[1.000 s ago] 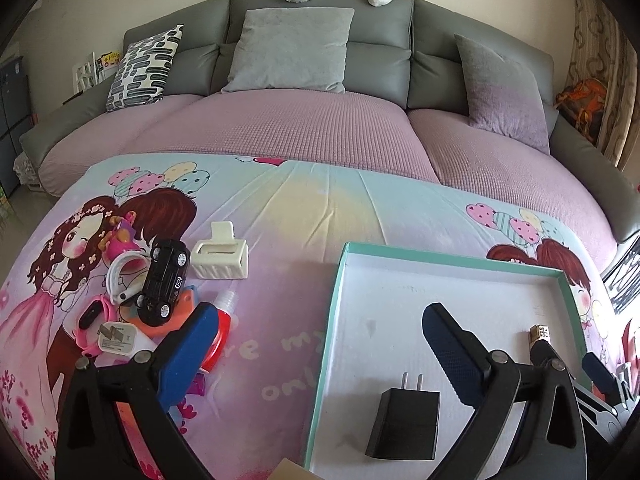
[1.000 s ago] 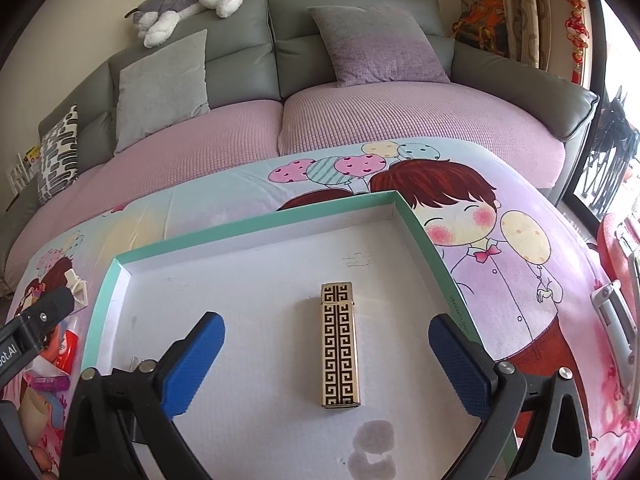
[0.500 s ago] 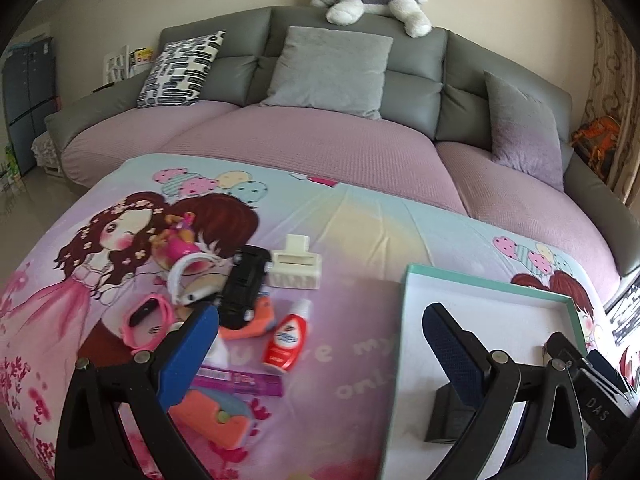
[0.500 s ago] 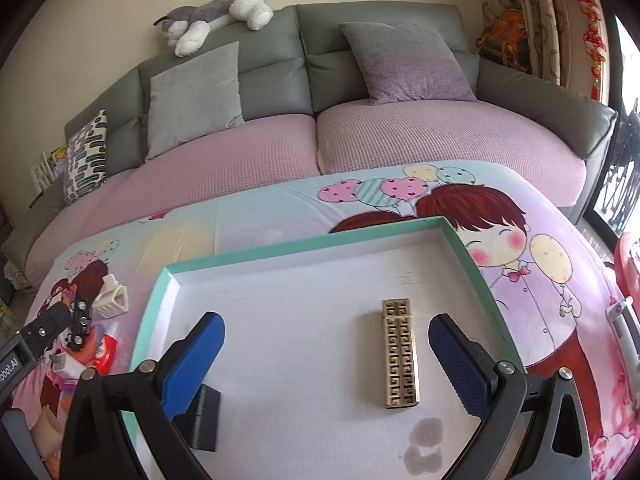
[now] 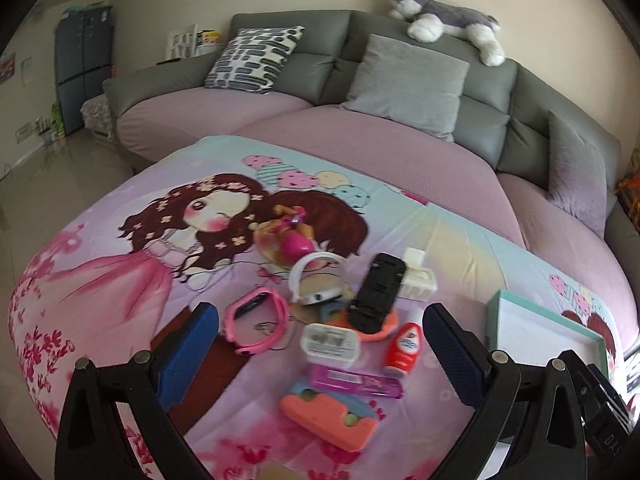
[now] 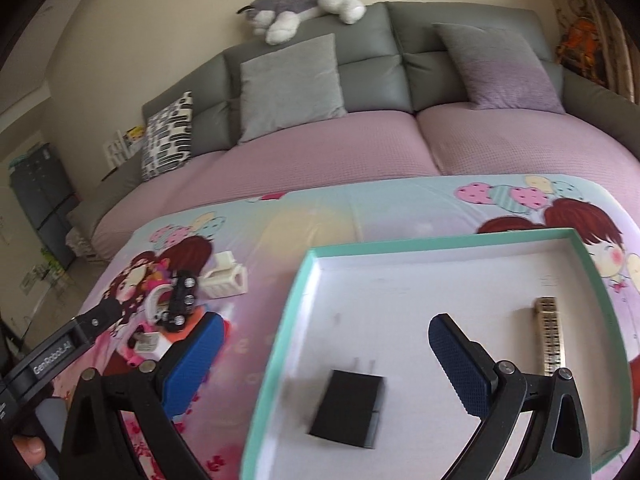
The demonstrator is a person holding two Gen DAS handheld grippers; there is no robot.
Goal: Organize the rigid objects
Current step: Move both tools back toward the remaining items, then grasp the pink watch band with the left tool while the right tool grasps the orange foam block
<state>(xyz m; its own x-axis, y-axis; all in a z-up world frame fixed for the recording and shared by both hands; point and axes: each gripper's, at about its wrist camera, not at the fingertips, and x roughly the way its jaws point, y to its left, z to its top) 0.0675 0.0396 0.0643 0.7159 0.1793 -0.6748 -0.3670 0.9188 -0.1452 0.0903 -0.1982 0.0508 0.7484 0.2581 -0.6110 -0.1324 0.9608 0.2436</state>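
Note:
My left gripper (image 5: 319, 314) is open above a pile on the cartoon bedsheet. The pile holds a pink watch (image 5: 256, 320), a black toy car (image 5: 378, 292), a cream hair clip (image 5: 418, 280), a small white box (image 5: 330, 342), a red-and-white bottle (image 5: 402, 346), a purple bar (image 5: 356, 380) and an orange block (image 5: 328, 410). My right gripper (image 6: 325, 322) is open over the left side of the teal-rimmed tray (image 6: 440, 242). A black charger (image 6: 348, 406) and a gold patterned lighter (image 6: 550, 334) lie in the tray.
A white ring (image 5: 316, 276) and a pink ball toy (image 5: 294, 242) lie behind the pile. The tray corner (image 5: 536, 320) sits right of the pile. Beyond the sheet is a grey and purple sofa (image 5: 360, 148) with cushions and a plush dog (image 5: 444, 20).
My left gripper has swung left from over the tray to over the pile. My right gripper has shifted left, so the lighter now lies right of it and the charger between its fingers.

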